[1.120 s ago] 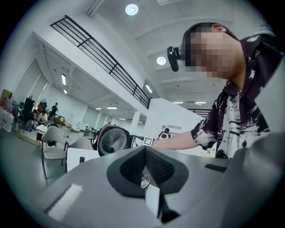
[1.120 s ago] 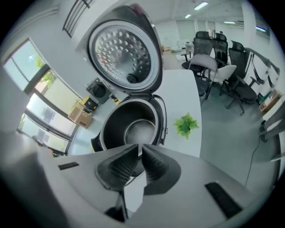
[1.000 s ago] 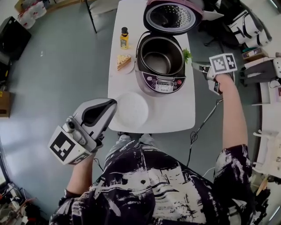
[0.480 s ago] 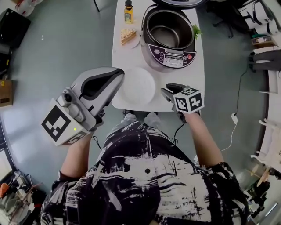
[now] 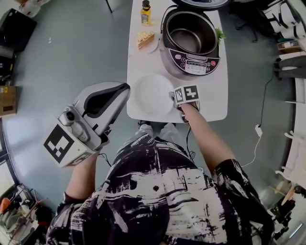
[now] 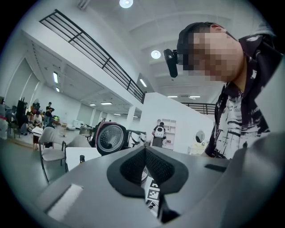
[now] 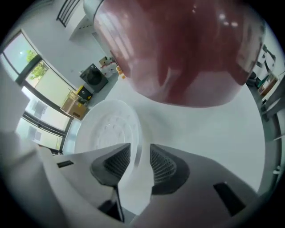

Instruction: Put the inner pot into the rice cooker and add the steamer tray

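Head view: the inner pot (image 5: 190, 34) sits in the open rice cooker (image 5: 193, 64) on the white table (image 5: 213, 98). The steamer tray (image 5: 150, 93) lies flat near the front edge, with the right gripper (image 5: 178, 103) at its right rim. The left gripper (image 5: 103, 103) is off the table.
Left gripper view: jaws pressed together, nothing between them.
Right gripper view: jaws spread, just been opening; the tray's rim stands between them, not pinched

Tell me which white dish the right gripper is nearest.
The steamer tray, the large disc before the rice cooker: the right gripper has just been opening its jaws, with its rim between them. The small plate by the bottle holds food.
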Available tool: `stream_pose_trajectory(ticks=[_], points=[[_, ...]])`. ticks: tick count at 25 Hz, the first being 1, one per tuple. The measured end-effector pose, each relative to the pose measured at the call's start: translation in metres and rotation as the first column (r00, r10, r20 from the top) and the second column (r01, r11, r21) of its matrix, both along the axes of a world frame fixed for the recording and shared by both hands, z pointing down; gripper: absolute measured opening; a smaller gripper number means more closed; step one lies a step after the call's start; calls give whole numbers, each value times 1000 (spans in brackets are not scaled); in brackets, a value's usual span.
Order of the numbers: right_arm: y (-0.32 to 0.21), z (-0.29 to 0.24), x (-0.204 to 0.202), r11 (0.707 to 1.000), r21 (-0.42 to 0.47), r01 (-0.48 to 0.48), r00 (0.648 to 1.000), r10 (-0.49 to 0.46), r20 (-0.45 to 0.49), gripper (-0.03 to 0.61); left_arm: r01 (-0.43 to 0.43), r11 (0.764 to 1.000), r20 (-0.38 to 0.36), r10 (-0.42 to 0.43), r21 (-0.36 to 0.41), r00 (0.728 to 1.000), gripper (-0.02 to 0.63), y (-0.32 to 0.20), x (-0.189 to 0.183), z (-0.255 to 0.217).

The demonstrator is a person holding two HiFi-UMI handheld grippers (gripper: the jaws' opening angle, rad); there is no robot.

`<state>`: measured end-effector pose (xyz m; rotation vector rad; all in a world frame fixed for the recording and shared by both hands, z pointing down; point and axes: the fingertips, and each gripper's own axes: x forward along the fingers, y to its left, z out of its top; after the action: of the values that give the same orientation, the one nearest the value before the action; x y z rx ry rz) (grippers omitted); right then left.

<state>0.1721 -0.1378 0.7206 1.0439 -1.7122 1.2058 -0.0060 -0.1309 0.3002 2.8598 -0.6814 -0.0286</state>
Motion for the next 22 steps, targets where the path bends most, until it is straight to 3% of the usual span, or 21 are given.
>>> stream_pose_trajectory(ticks=[5,10,16,22], points=[[-4,17,-3,999,-36,-1,997,-2,-80,22,19,1000,4,-19,2,1000,5,1,-11,1],[3,3,-5,998,-50,29,997,-32,-76,15,25,1000,-9,-25,12,1000,5,2,-15,-4],[16,-71,-34,1000,-17,24,989,-21,148,11,3,999,-50,-1,40,999,5,-4,-3,-11],[1,-200,-38,988,139,72,941,-114,318,6,-21,996,-133,33,92,991,5,-7,12,-48]])
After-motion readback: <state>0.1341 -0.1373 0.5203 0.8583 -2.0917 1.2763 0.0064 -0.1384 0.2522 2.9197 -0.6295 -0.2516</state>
